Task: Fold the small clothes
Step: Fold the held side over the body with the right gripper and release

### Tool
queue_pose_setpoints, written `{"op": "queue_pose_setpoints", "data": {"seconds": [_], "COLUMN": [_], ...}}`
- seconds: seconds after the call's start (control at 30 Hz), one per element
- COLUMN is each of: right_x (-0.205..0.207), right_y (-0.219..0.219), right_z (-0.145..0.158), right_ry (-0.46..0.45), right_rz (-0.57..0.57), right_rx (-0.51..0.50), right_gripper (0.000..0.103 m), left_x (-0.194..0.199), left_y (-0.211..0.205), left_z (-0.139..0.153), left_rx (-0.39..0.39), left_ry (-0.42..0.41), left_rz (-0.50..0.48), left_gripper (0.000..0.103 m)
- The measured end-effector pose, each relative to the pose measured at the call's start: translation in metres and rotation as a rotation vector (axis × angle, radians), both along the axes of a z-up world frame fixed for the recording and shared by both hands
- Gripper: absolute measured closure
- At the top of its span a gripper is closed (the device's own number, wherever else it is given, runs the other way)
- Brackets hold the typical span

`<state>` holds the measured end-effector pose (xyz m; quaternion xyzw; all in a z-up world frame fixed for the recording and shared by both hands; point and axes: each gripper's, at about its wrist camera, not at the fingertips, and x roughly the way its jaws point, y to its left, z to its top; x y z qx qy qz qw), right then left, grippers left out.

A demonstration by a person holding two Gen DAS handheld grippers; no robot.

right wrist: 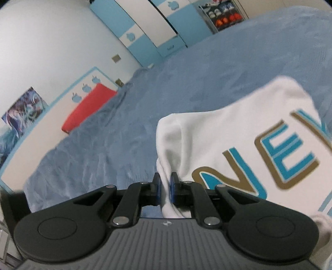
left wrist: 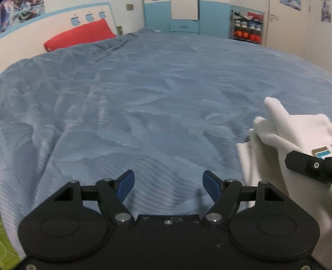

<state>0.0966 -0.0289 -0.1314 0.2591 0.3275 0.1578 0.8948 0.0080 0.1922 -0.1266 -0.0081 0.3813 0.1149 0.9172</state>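
Observation:
A small white garment [right wrist: 232,133] with blue and gold letters hangs lifted over the blue bed. My right gripper [right wrist: 165,187] is shut on a bunched white edge of it, the cloth squeezed between the blue pads. In the left wrist view the same garment [left wrist: 274,133] hangs at the right edge, with the right gripper's black body [left wrist: 307,164] against it. My left gripper [left wrist: 168,182] is open and empty, low over the bedspread, left of the garment.
The blue bedspread [left wrist: 157,93] fills most of both views. A red pillow [left wrist: 79,35] lies at the headboard. Blue and white wardrobes [left wrist: 184,16] and a shoe shelf [left wrist: 248,27] stand beyond the far side.

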Motion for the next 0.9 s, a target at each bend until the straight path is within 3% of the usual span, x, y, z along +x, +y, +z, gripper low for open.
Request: {"op": "queue_pose_setpoints", "data": {"seconds": [0.13,0.2,0.23,0.27,0.33,0.4,0.5,0.57,0.67,0.73,0.9], "right_x": [0.001,0.004,0.009,0.009,0.002,0.0,-0.005,-0.013,-0.025,-0.037,-0.081], "right_y": [0.012,0.019,0.023,0.019,0.006,-0.011,-0.039,-0.055,-0.065,-0.073,-0.105], "right_z": [0.001,-0.011,-0.017,-0.021,-0.017,-0.008,0.009,0.026,0.04,0.04,0.026], "right_ry": [0.009,0.041,0.064,0.072,0.052,0.022,0.013,-0.021,-0.038,-0.012,-0.025], "right_rz": [-0.028,0.016,0.033,0.039,0.05,0.091,0.116,0.128,0.165,0.192,0.175], "right_rx": [-0.026,-0.067,-0.06,-0.025,0.07,0.163,0.271,0.289,0.159,0.064,-0.013], "right_gripper": [0.093,0.078,0.077,0.076,0.059,0.049,0.048,0.048,0.051,0.067,0.068], "left_x": [-0.002,-0.003,-0.001,-0.002,-0.004,-0.007,-0.012,-0.018,-0.026,-0.033,-0.048], "left_y": [0.006,0.009,0.008,0.008,0.008,0.012,0.008,0.0,-0.014,-0.022,-0.035], "left_z": [-0.005,-0.006,-0.003,-0.002,0.001,0.007,0.022,0.032,0.045,0.054,0.064], "left_rx": [-0.01,-0.02,-0.022,-0.021,-0.013,-0.023,-0.024,-0.02,0.014,0.032,0.051], "left_ry": [0.024,0.025,0.026,0.023,0.011,-0.01,-0.031,-0.045,-0.046,-0.053,-0.052], "left_rz": [-0.005,-0.003,0.002,0.007,0.022,0.027,0.026,0.009,-0.034,-0.052,-0.075], "left_gripper": [0.029,0.029,0.029,0.029,0.029,0.029,0.029,0.029,0.029,0.029,0.029]}}
